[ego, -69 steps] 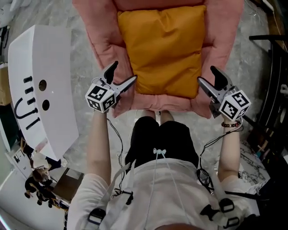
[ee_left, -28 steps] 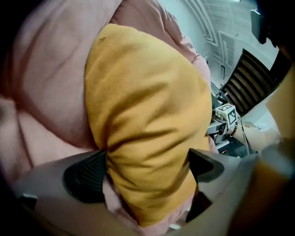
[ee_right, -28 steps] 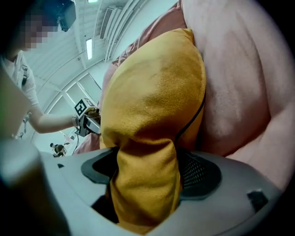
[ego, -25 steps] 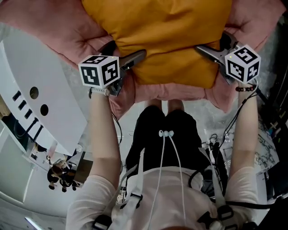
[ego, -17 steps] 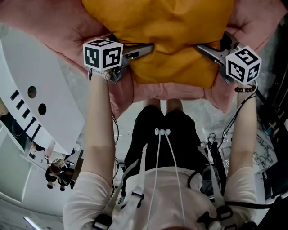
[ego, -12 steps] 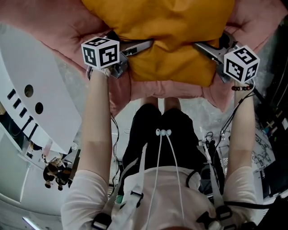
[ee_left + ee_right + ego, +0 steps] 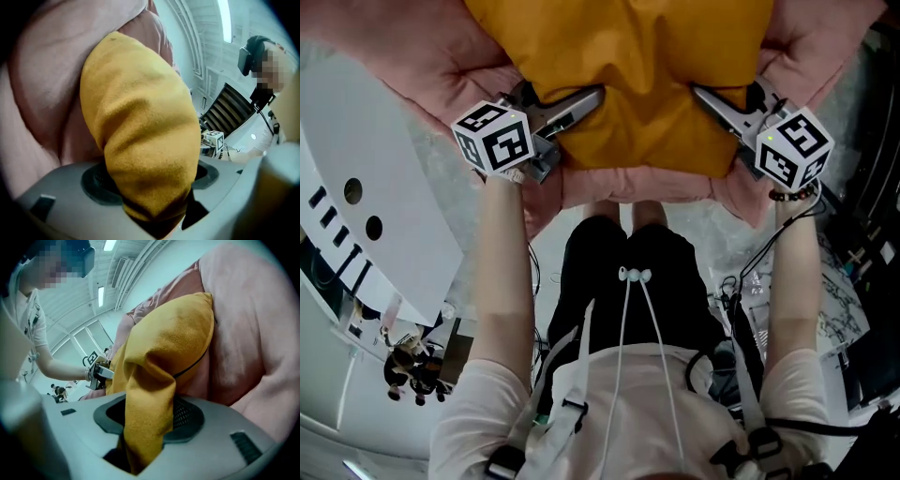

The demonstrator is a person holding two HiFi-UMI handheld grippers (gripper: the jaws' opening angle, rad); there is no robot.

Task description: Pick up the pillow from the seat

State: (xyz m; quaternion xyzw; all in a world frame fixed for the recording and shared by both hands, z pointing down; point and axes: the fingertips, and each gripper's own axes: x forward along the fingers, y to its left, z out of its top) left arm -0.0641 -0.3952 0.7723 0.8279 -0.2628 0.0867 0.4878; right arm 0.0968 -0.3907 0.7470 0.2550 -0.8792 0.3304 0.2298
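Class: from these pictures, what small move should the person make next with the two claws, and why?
Probably lift both claws straight up together. The left claw and right claw have just been closing, and each pinches an edge of the orange pillow, which lies on the pink seat.
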